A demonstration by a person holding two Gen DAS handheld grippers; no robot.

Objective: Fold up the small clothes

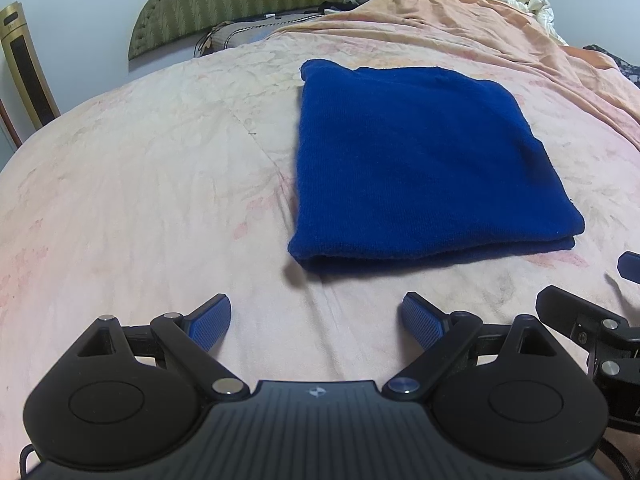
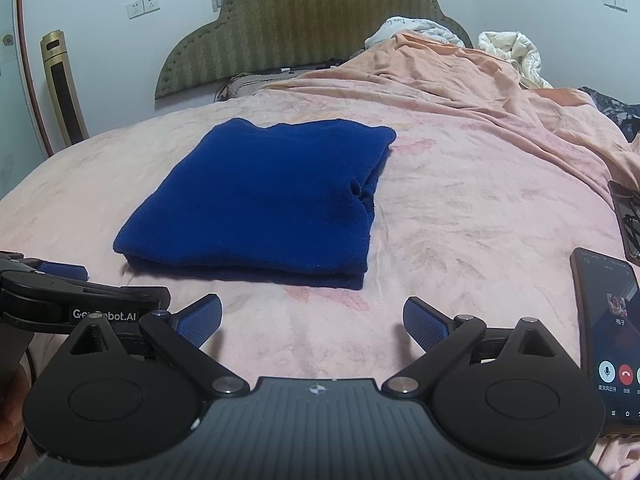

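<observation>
On the pink floral bedspread [image 2: 460,208], roughly at the middle of the bed, lies a deep blue knitted garment [image 2: 264,200], folded into a thick, near-square stack. Its top face is smooth and flat, with a fine ribbed weave showing in the left wrist view [image 1: 408,152]. The near edge shows two stacked layers with a rounded fold at the near left corner, and on the right side a small pucker breaks the otherwise straight edge. Nothing touches the garment. Near of it, both grippers hover over bare bedspread. The left gripper [image 1: 316,320] has its blue-padded fingers [image 1: 210,322] spread wide apart and holds nothing; the right gripper [image 2: 312,320] is likewise spread wide with nothing between its fingers. The two sit side by side, each showing at the edge of the other's view. To the right of the right gripper a phone [image 2: 608,336] lies face up on the bedspread with a call screen lit. Farther off, an orange-pink blanket [image 2: 460,76] is bunched along the right side of the bed, with crumpled white bedding [image 2: 512,50] beyond it. A green padded headboard [image 2: 296,24] stands against the far wall, and a tall gold and black tower unit [image 2: 62,88] stands at the far left.
</observation>
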